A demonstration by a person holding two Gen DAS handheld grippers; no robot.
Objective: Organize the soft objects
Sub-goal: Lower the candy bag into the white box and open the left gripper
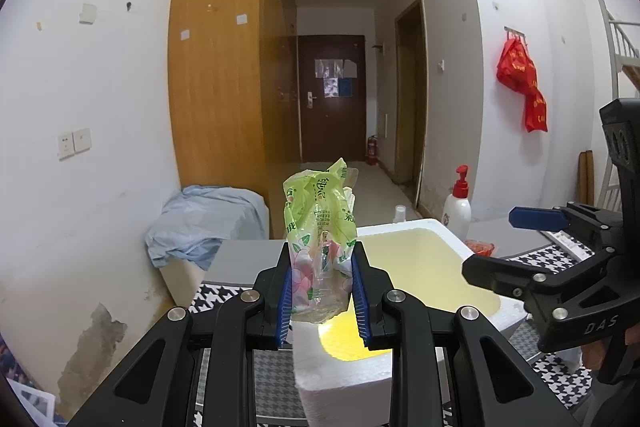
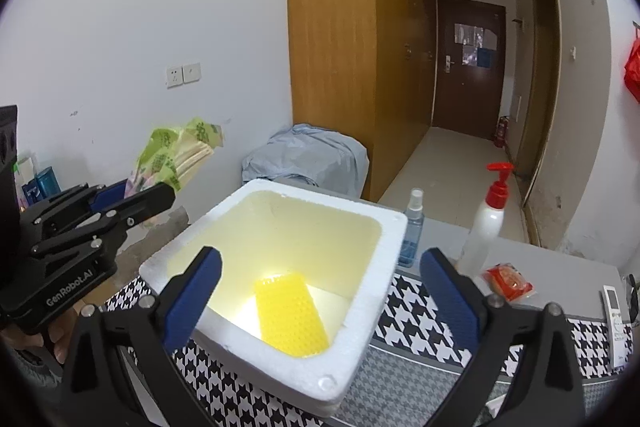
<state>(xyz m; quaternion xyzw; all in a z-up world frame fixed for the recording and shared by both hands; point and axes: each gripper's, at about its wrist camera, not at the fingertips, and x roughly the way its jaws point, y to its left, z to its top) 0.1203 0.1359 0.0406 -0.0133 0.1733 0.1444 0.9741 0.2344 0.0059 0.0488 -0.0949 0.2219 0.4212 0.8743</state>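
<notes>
The left gripper (image 1: 322, 279) clenches a green packet (image 1: 320, 227) above the foam box (image 2: 360, 311); the right gripper (image 2: 320, 303) gapes empty over it, perhaps above the yellow pad (image 2: 290, 315).

White pump bottle (image 2: 486, 227) with red pump head stands upright near the far edge of the counter (image 2: 576, 269). Clear blue spray bottle (image 2: 412, 227) upright just beside it, toward the wardrobe side. White remote control (image 2: 616, 323) lies flat near the right edge, on the black-and-white houndstooth cloth (image 2: 416, 323). Pale blue cloth (image 1: 200, 223) draped over a white bin beyond the counter's far left corner. Wooden wardrobe (image 1: 224, 67) against the wall. Dark door (image 1: 332, 95) at the corridor end; fire extinguisher (image 1: 372, 150) on the floor beside it. Red bag (image 1: 522, 83) hangs on a wall hook.
</notes>
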